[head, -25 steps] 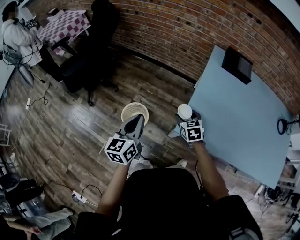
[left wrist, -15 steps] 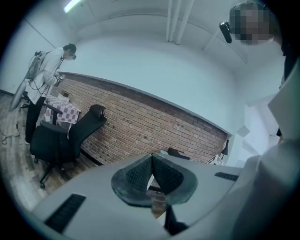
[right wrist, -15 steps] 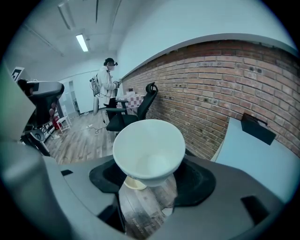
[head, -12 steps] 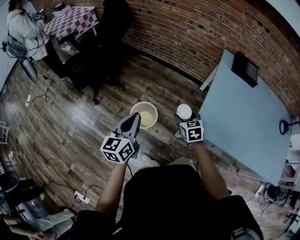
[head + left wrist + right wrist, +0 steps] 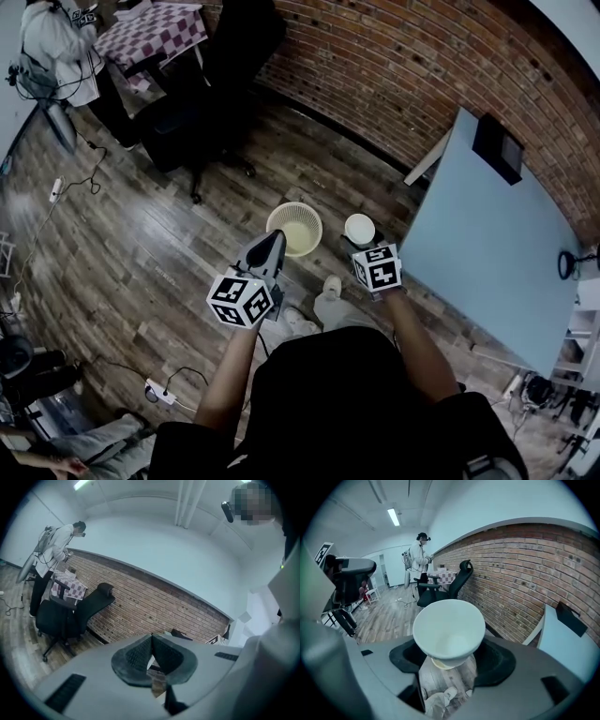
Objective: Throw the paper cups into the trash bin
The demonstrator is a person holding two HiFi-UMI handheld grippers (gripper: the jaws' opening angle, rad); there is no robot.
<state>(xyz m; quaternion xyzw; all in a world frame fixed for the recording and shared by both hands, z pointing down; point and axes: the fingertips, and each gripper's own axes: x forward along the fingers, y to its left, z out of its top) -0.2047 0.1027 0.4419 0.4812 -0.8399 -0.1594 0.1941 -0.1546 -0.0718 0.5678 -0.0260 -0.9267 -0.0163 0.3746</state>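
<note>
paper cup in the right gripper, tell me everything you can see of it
The cup is plain white paper, tapered, empty and undented. Its mouth is open and faces upward. The right hand-held gripper clamps its lower wall between the jaws, and nothing else touches it. In the head view it hangs above the wooden floor, just right of the bin and not yet over it.

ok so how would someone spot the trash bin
Start at the long brick wall and come down onto the wooden floor, left of the light blue table. The trash bin stands there, just ahead of the left gripper. It is a round, pale cream basket with an open top, much wider than the white paper cup held to its right.
</note>
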